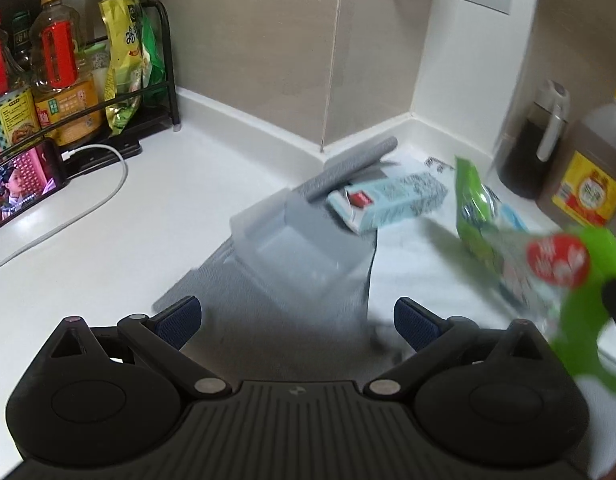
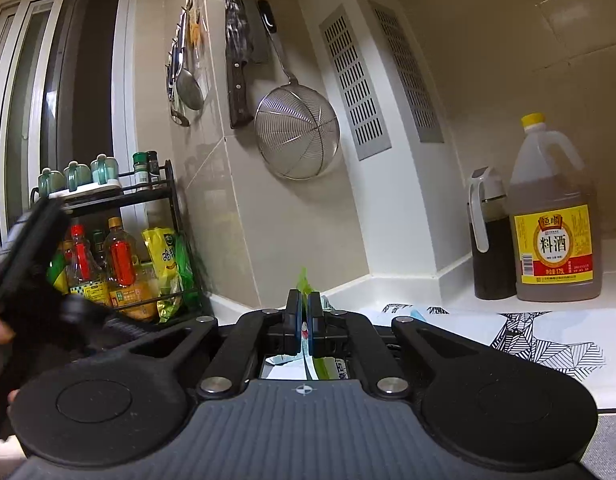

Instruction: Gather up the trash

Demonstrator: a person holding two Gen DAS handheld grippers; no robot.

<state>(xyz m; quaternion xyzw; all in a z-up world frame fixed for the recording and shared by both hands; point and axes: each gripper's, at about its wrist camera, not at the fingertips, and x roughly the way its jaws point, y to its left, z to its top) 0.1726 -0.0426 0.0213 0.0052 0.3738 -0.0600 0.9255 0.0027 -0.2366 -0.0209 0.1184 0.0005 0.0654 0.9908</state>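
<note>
My left gripper (image 1: 297,320) is open and empty, low over the white counter, facing a grey dustpan (image 1: 304,240) whose handle (image 1: 352,168) points to the wall corner. A light-blue carton (image 1: 384,202) lies at the dustpan's far edge. A green snack wrapper (image 1: 504,236) hangs in the air at the right, blurred. My right gripper (image 2: 304,312) is shut on that green wrapper (image 2: 306,280), which sticks up between the pads, and holds it above the counter.
A black rack (image 1: 164,80) with oil bottles and snack bags stands at the left, with a phone (image 1: 24,184) and white cable (image 1: 100,200) in front. A dark dispenser bottle (image 2: 490,240) and a cooking-wine jug (image 2: 556,216) stand at the right. Utensils and a strainer (image 2: 296,136) hang on the wall.
</note>
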